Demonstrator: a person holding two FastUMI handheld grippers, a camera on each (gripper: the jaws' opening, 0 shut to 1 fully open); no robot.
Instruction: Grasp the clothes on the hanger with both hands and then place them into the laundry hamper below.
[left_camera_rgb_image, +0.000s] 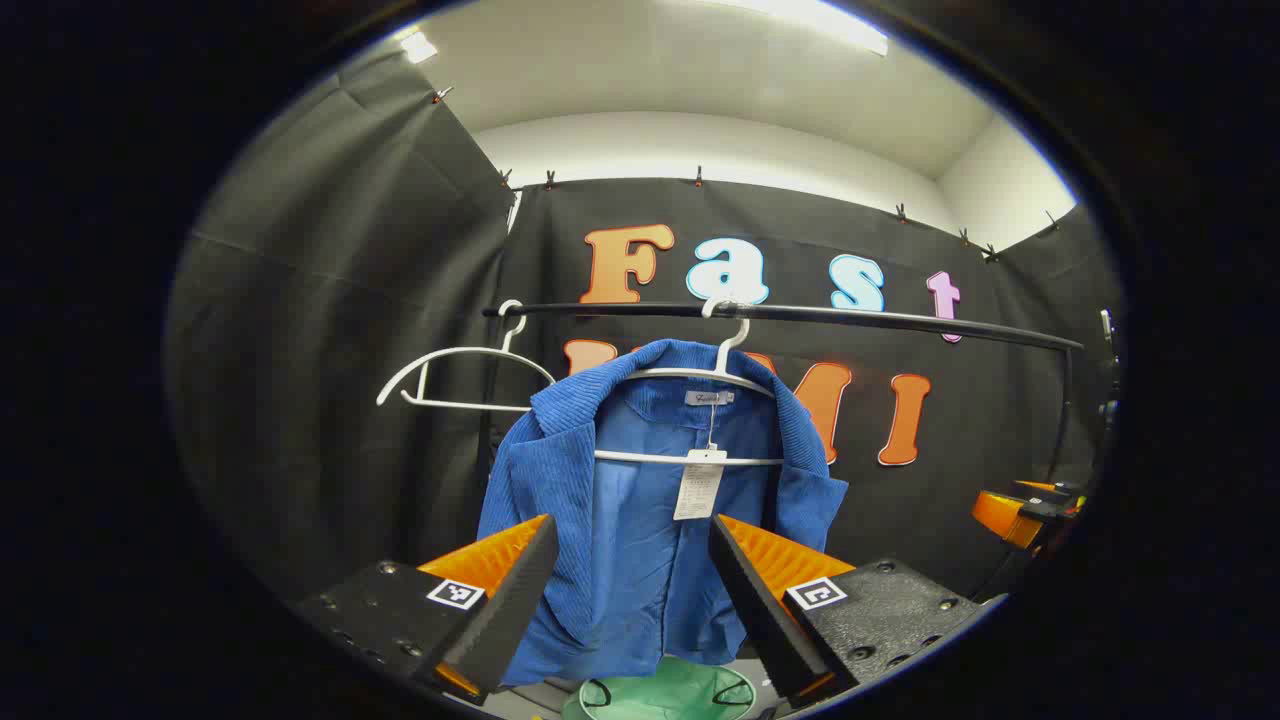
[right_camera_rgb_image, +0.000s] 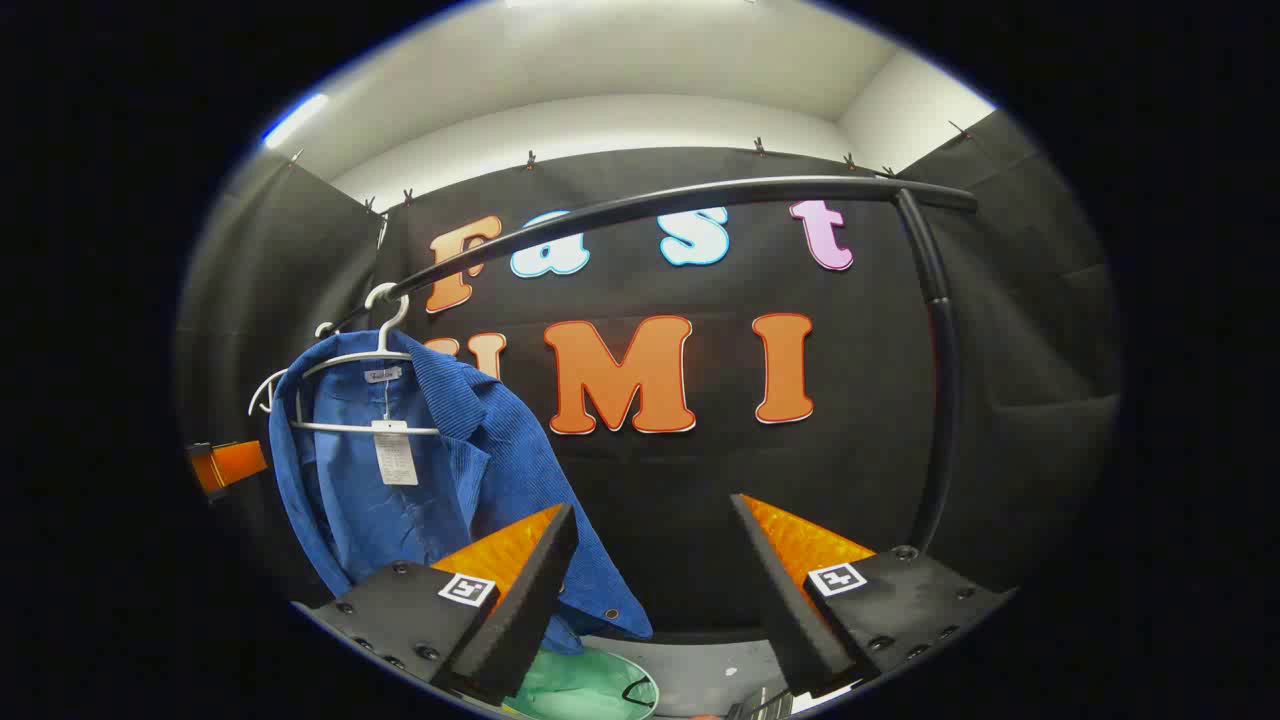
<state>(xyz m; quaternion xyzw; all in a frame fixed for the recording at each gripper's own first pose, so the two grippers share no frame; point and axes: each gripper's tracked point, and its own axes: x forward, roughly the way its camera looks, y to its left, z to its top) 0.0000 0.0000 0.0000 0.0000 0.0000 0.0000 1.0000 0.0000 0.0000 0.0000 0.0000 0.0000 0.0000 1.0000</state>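
A blue corduroy jacket (left_camera_rgb_image: 640, 500) with a paper tag hangs on a white hanger (left_camera_rgb_image: 700, 378) from the black rail (left_camera_rgb_image: 800, 315). My left gripper (left_camera_rgb_image: 632, 590) is open, its fingers spread either side of the jacket's lower front, a little short of the cloth. Below it sits the green hamper (left_camera_rgb_image: 665, 695). In the right gripper view the jacket (right_camera_rgb_image: 420, 480) hangs to the left on its hanger (right_camera_rgb_image: 350, 360). My right gripper (right_camera_rgb_image: 650, 590) is open and faces the wall to the right of the jacket. The hamper (right_camera_rgb_image: 585, 690) lies below it. The other gripper (left_camera_rgb_image: 1020, 512) shows at the far right.
An empty white hanger (left_camera_rgb_image: 450, 375) hangs left of the jacket on the same rail. The rail's upright post (right_camera_rgb_image: 940, 400) stands at the right in the right gripper view. Black cloth walls close the booth behind and on both sides.
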